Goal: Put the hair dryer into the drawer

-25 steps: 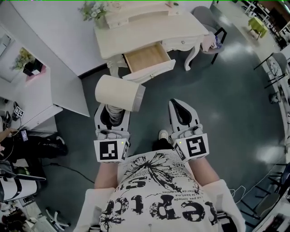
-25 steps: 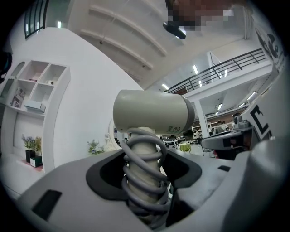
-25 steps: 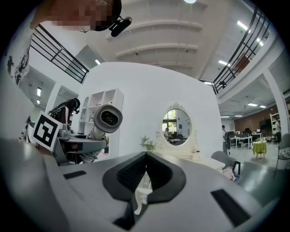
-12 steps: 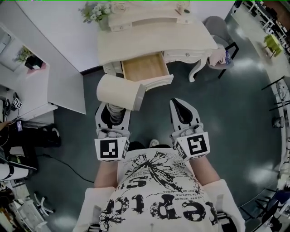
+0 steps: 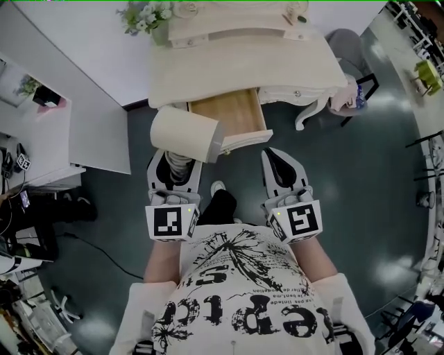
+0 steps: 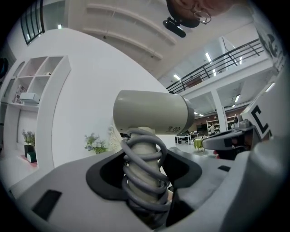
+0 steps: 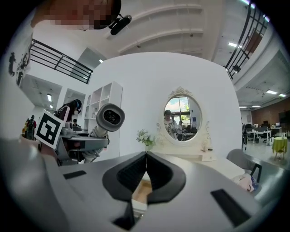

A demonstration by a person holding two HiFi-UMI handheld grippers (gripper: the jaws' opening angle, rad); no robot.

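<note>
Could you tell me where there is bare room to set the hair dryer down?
The open drawer is bare where visible; the hair dryer hides its left corner. The table top behind is free; things crowd only its back ledge, by the flowers.

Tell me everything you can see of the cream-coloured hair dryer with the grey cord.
The cream hair dryer has a smooth, plastic-looking barrel set crosswise atop its handle, with a grey cord coiled round the handle. The left gripper is shut on that wrapped handle. The dryer is held in the air before the open wooden drawer, not in it.
</note>
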